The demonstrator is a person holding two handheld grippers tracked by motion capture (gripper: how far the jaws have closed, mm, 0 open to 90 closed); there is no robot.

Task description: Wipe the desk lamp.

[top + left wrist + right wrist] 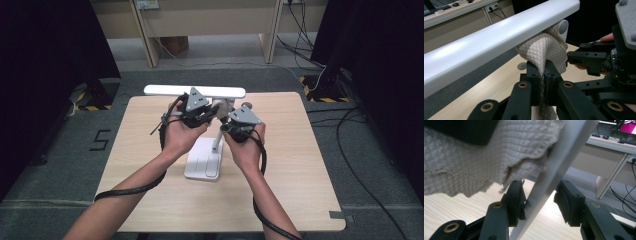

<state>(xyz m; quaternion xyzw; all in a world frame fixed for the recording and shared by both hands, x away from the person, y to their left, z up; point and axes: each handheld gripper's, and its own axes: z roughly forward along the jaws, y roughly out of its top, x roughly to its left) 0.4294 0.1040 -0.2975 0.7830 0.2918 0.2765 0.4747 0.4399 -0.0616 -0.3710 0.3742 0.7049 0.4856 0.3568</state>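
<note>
The left tool point(543, 75) is clamped on a white cloth point(546, 50), which presses against the underside of the desk lamp's light bar point(499, 32). The right tool point(540, 202) straddles the lamp's slanted stem point(554, 177); one jaw touches it, the other stands apart. The lamp's base point(202, 165) sits mid-worktop point(300, 165).

Lamp bar point(195, 91) and stem point(218, 140) block the table's point(300, 165) centre — open tabletop lies left, right and near the base point(202, 166).
</note>
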